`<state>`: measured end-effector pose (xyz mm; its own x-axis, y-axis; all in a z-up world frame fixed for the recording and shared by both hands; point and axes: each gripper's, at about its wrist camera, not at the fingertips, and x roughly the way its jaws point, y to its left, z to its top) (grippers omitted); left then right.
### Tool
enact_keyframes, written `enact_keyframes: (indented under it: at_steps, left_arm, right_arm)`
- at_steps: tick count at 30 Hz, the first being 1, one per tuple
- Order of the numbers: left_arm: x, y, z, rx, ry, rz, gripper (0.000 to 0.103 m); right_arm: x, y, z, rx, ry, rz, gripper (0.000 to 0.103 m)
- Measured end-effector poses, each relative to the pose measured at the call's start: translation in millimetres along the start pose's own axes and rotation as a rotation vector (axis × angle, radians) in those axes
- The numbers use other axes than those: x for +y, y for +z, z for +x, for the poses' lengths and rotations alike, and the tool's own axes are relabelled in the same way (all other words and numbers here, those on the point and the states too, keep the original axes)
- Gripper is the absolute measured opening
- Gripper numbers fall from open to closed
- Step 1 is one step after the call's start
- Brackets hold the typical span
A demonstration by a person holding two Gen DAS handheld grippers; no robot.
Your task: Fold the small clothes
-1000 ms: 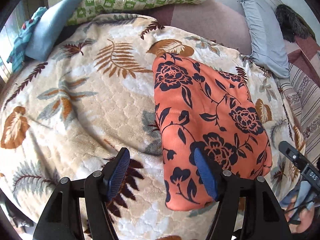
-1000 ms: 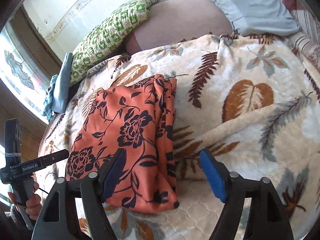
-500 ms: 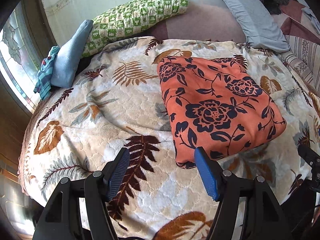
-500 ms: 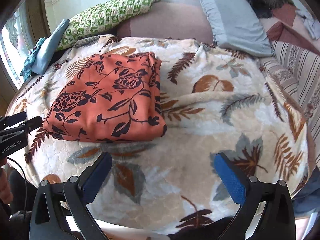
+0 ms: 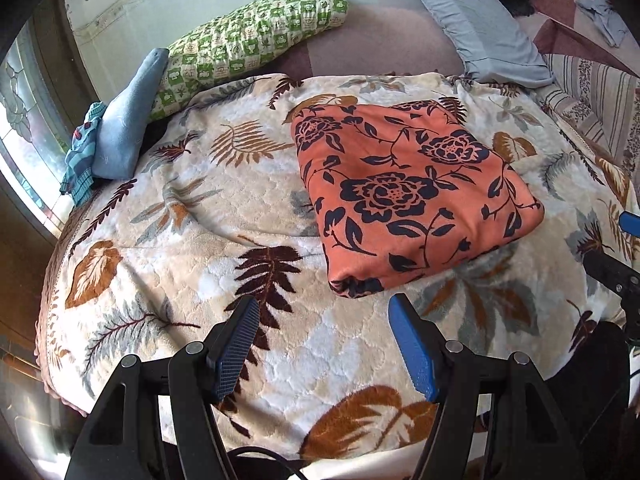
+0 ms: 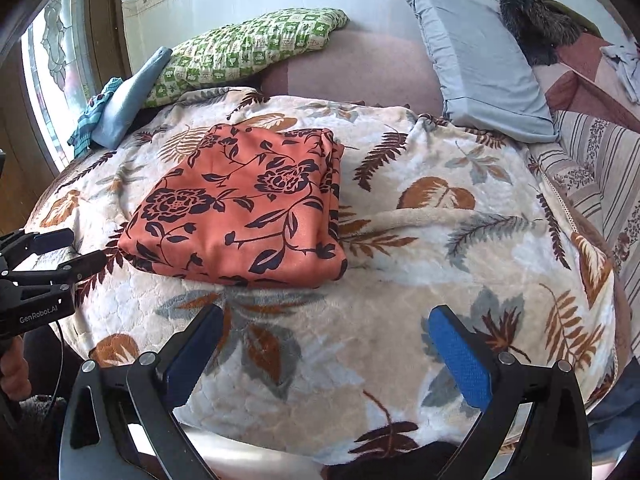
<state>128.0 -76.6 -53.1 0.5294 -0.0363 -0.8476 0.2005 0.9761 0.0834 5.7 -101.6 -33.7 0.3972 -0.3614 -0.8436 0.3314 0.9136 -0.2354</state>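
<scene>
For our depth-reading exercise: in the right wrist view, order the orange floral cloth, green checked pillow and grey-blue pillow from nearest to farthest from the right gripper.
1. Orange floral cloth, folded, ahead-left of the right gripper.
2. Grey-blue pillow, far right.
3. Green checked pillow, far left; too close to call with 2.

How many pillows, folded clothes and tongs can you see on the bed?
Pillows: 2, green checked pillow and grey-blue pillow
Folded clothes: 2, orange flowered cloth and light blue cloth
Tongs: 2, left tongs and right tongs
Total: 6
</scene>
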Motion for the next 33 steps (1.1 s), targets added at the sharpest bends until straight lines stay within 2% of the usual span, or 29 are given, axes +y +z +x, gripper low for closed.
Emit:
enact_keyframes:
  at_steps: [6,11,30,33]
  left_arm:
    - [-5.5,-6.8,-5.4,0.024,-0.038,0.043,0.067]
    - [-11.1,-7.4,-5.9,0.049,-0.039,0.062,0.067]
    - [-24.8,-4.7,-20.2,0.064,-0.089,0.031,0.067]
    - [-26.5,-2.5,-24.3,0.046,-0.093,0.034,0.067]
  right_arm:
    - [0.0,-3.2,2.2,0.031,-0.013,-0.013,0.103]
    - [2.2,-4.0,0.3,0.046,-0.030,-0.022,0.103]
    - [-1.9,-5.3,-12.2,0.033,-0.049,-0.015,0.103]
    - [-3.7,-5.6,-11.5,0.036,-0.049,-0.007,0.103]
